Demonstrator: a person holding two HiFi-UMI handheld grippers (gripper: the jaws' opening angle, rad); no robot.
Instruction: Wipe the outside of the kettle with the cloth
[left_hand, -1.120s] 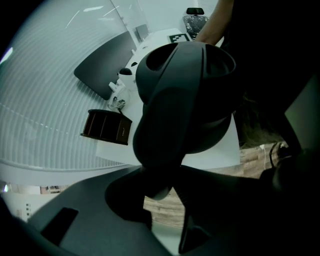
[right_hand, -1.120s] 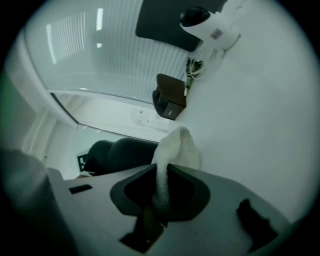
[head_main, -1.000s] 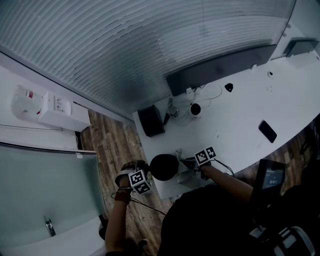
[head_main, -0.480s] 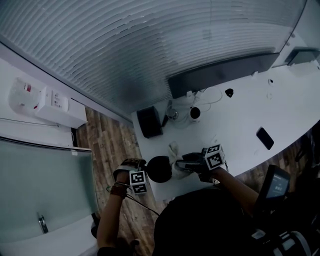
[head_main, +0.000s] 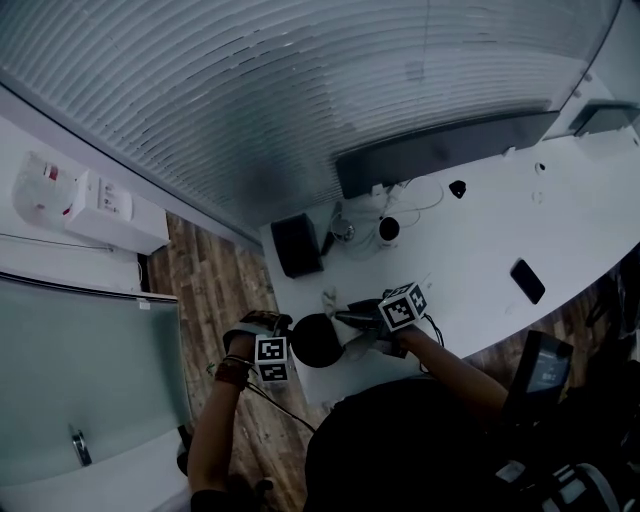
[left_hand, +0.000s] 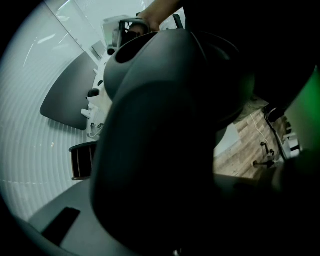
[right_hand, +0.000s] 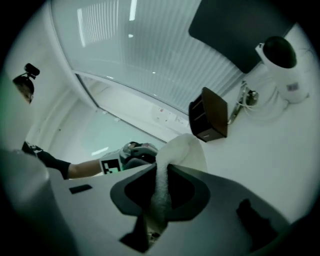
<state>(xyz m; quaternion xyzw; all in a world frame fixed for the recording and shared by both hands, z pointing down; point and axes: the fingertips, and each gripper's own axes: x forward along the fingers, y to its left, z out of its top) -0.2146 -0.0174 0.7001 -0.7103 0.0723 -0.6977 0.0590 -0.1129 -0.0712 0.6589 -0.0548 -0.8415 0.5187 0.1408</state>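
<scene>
The dark round kettle stands at the near edge of the white table. My left gripper is at its left side, jaws closing round the handle. In the left gripper view the kettle fills the frame, its handle between the jaws, which are too dark to make out. My right gripper hangs over the kettle's upper right and points left. In the right gripper view the right gripper is shut on the white cloth, which bunches up beyond the jaws.
On the table stand a black box, a small white device with cables, a dark phone and a long dark panel. Wooden floor lies left of the table. A screen sits at the lower right.
My right gripper has risen and rolled, carrying the cloth from the kettle's right side to above its rim. The left gripper stayed at the handle and rolled a little.
</scene>
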